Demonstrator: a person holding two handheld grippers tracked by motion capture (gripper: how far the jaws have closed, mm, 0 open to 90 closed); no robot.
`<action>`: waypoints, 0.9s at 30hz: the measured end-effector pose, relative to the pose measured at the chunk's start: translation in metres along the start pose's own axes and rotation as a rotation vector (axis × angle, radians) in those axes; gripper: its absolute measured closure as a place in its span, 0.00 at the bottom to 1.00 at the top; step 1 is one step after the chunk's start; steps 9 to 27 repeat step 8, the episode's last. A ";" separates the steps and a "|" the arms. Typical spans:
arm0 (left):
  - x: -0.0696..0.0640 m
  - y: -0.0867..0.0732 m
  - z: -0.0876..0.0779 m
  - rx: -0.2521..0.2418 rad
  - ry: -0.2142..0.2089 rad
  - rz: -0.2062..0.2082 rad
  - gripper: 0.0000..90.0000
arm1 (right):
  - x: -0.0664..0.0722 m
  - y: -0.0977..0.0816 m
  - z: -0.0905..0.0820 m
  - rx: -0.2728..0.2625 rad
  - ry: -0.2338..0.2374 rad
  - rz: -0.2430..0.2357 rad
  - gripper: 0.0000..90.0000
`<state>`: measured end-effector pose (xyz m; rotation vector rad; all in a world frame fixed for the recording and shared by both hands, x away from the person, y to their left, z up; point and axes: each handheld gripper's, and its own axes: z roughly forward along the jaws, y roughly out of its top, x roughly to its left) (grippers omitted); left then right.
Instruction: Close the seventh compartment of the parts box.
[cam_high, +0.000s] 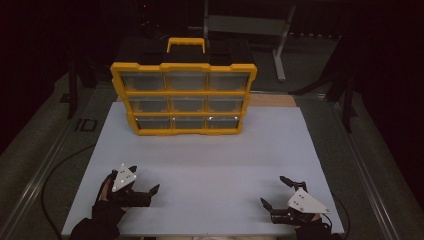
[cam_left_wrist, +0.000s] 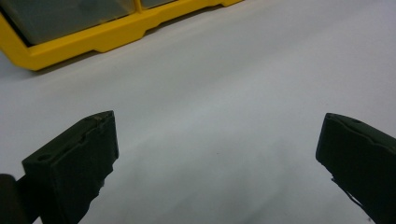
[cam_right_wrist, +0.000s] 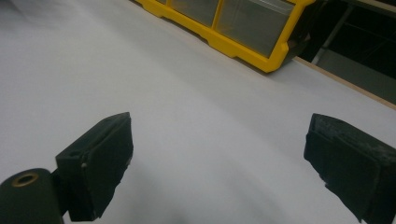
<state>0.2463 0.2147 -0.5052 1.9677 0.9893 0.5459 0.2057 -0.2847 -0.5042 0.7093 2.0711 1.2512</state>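
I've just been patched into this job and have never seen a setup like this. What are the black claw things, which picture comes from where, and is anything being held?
No robot arm here: a person holds a hand tool with two black fingers in each hand. In the high view, shot from above the person's side, the left gripper sits near the bottom left and the right gripper near the bottom right of the white table top. The other two pictures come from cameras riding on the tools, looking out along their own fingers: the left gripper and the right gripper.

At the far end of the table stands a yellow plastic organiser case with nine clear drawers and a carry handle; its lower corners show in both gripper views.

Both pairs of fingers are spread wide with only table between them, so nothing is held.
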 end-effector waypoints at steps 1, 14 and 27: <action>0.000 0.000 0.000 -0.003 0.000 0.002 0.00 | 0.000 0.000 0.000 0.001 0.000 0.000 0.09; 0.000 0.000 0.001 -0.001 -0.020 0.007 0.00 | 0.001 0.000 0.001 0.006 0.001 0.000 0.09; 0.000 0.000 0.001 -0.001 -0.020 0.007 0.00 | 0.001 0.000 0.001 0.006 0.001 0.000 0.09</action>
